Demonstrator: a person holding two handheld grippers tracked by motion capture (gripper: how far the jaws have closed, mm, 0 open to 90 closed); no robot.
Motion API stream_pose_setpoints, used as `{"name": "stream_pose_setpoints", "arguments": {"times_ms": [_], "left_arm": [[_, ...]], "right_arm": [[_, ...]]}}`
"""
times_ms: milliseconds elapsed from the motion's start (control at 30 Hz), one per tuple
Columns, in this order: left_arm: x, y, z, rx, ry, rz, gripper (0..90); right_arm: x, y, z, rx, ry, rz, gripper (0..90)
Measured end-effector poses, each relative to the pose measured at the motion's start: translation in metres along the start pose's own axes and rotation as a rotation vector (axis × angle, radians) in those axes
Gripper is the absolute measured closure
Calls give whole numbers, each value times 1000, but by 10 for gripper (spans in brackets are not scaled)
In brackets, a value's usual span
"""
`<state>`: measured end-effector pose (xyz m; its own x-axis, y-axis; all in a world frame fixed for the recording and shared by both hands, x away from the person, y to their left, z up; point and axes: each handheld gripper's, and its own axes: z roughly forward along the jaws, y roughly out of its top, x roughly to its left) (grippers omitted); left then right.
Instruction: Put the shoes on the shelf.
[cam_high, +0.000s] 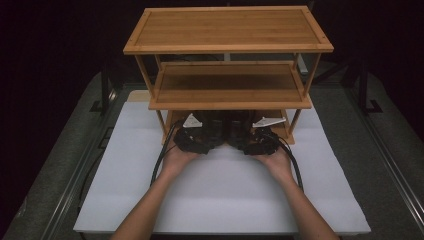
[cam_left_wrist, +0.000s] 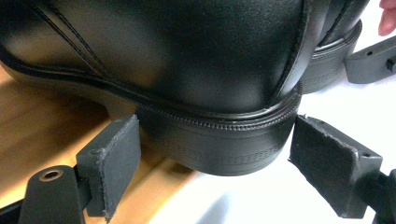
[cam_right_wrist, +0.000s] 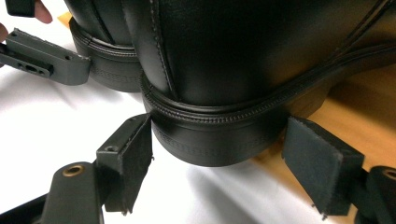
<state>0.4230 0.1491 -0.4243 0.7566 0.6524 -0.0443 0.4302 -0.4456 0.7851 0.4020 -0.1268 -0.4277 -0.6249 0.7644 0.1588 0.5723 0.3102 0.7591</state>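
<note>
Two black leather shoes stand side by side on the bottom board of a bamboo rack (cam_high: 227, 30), heels toward me and jutting over the white mat. The left shoe (cam_high: 215, 127) has its heel (cam_left_wrist: 219, 144) between the jaws of my left gripper (cam_left_wrist: 218, 121), which is open with its pads (cam_left_wrist: 114, 158) close beside the heel. The right shoe (cam_high: 239, 127) has its heel (cam_right_wrist: 215, 140) between the jaws of my open right gripper (cam_right_wrist: 219, 120), a thin gap at each pad (cam_right_wrist: 317, 163). From above, the left gripper (cam_high: 192, 140) and right gripper (cam_high: 260, 142) sit under the middle shelf.
The rack has a top shelf and a middle shelf (cam_high: 227, 85) overhanging the shoes and the bottom board (cam_left_wrist: 46, 130). A white mat (cam_high: 220, 200) covers the table in front. Each gripper view shows the other shoe (cam_left_wrist: 336, 51) and the other gripper's jaw (cam_right_wrist: 46, 58) close by.
</note>
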Motion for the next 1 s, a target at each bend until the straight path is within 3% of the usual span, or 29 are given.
{"name": "stream_pose_setpoints", "arguments": {"times_ms": [233,500,567,633,1000], "left_arm": [[10,5,14,26,3,-3,164],[17,4,25,68,41,19,163],[16,2,28,89,37,26,162],[18,0,30,81,23,2,162],[22,-3,26,80,1,-6,166]], "right_arm": [[-10,8,15,9,-27,-7,244],[-15,7,27,22,-63,-6,243],[-15,5,31,39,-71,-26,243],[-17,4,32,33,-65,-13,243],[-20,2,30,35,-49,11,224]]}}
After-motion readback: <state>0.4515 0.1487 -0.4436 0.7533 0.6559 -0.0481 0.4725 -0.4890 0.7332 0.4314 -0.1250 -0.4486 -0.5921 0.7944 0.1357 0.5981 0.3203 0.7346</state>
